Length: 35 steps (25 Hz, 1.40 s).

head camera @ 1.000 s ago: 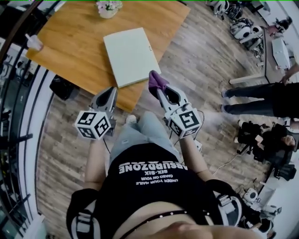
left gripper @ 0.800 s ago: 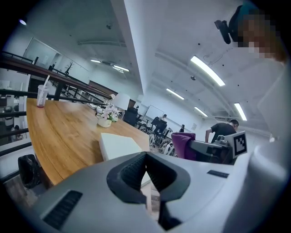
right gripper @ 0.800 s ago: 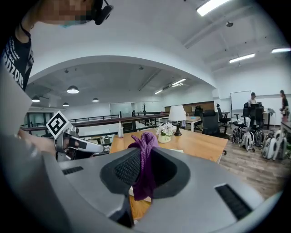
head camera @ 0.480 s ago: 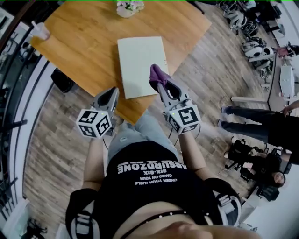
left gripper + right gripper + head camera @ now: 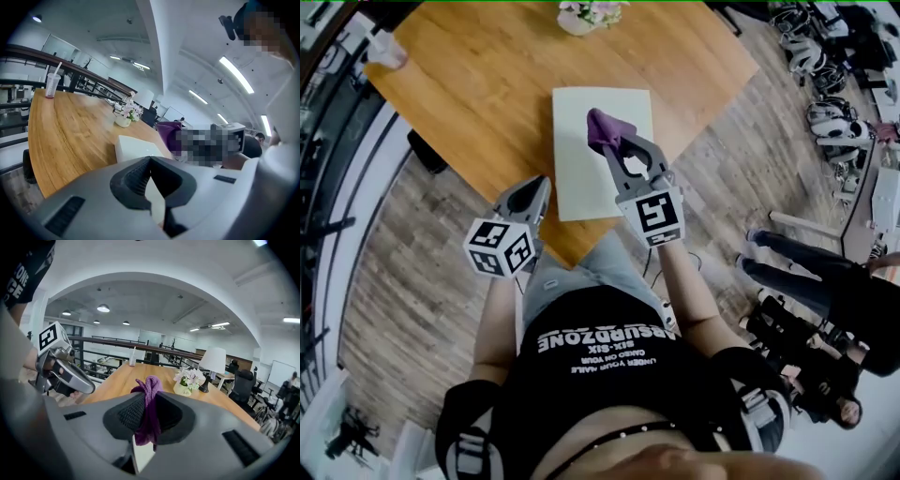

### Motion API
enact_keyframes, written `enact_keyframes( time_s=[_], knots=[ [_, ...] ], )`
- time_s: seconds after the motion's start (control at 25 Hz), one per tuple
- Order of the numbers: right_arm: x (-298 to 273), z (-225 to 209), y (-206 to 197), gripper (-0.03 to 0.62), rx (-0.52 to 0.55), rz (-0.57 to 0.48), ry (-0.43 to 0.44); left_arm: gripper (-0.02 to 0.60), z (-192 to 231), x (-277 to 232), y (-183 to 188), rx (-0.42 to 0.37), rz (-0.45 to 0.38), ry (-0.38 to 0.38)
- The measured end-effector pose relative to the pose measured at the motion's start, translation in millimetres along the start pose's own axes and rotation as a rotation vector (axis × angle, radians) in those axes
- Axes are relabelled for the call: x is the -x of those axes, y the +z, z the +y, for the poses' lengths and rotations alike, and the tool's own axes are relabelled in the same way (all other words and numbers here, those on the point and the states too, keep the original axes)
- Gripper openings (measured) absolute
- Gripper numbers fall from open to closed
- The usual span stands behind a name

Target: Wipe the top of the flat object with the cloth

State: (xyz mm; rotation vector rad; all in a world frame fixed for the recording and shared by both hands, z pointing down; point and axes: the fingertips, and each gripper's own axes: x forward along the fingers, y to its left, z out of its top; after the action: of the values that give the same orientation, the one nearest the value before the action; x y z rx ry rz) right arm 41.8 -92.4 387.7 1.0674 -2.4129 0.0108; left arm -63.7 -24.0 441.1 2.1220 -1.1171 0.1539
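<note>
Clamping a purple cloth [image 5: 608,126] between its jaws, the right gripper [image 5: 614,145] hangs over the pale flat object [image 5: 579,178] lying just beneath its tips on the wooden table [image 5: 478,84], while the left gripper [image 5: 537,190], jaws together and empty, hovers to its left.

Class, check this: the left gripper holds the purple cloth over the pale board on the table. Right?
No: the right gripper holds the purple cloth over the pale board on the table, as the right gripper view shows.

Wooden table [image 5: 487,84] on grey plank floor [image 5: 417,272].
</note>
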Motion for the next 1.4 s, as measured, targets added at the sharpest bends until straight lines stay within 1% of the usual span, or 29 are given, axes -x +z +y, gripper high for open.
enact_keyframes(
  time_s=[0.12, 0.32, 0.44, 0.6, 0.76, 0.96, 1.16, 1.28, 1.4],
  knots=[
    [-28.5, -3.3, -2.0, 0.063, 0.075, 0.023, 0.027, 0.017, 6.5, -8.8, -3.7, 0.025, 0.012, 0.012],
    [-72.8, -17.5, -4.8, 0.063, 0.131, 0.045, 0.071, 0.018, 16.5, -27.2, -5.5, 0.056, 0.036, 0.036],
    [-98.6, -24.7, -9.8, 0.063, 0.191, 0.067, 0.090, 0.018, 23.9, -38.3, -7.3, 0.071, 0.048, 0.051],
    [-127.7, -22.5, -21.9, 0.063, 0.276, 0.118, 0.120, 0.018, 36.1, -49.4, -12.3, 0.091, 0.069, 0.071],
    [-144.2, -20.7, -35.1, 0.063, 0.361, 0.157, 0.135, 0.018, 35.4, -61.2, -20.7, 0.108, 0.090, 0.070],
    [-165.6, -13.9, -48.1, 0.063, 0.410, 0.201, 0.160, 0.017, 32.4, -75.6, -34.2, 0.114, 0.137, 0.047],
    [-179.6, -2.2, -65.2, 0.063, 0.443, 0.256, 0.195, 0.018, 30.2, -93.6, -55.7, 0.163, 0.194, 0.008],
    [-180.9, 1.3, -70.5, 0.063, 0.475, 0.266, 0.198, 0.018, 28.2, -98.9, -63.9, 0.158, 0.225, 0.007],
    [-178.6, -2.9, -71.0, 0.063, 0.475, 0.265, 0.201, 0.018, 25.3, -103.9, -68.8, 0.144, 0.245, 0.012]
  ],
)
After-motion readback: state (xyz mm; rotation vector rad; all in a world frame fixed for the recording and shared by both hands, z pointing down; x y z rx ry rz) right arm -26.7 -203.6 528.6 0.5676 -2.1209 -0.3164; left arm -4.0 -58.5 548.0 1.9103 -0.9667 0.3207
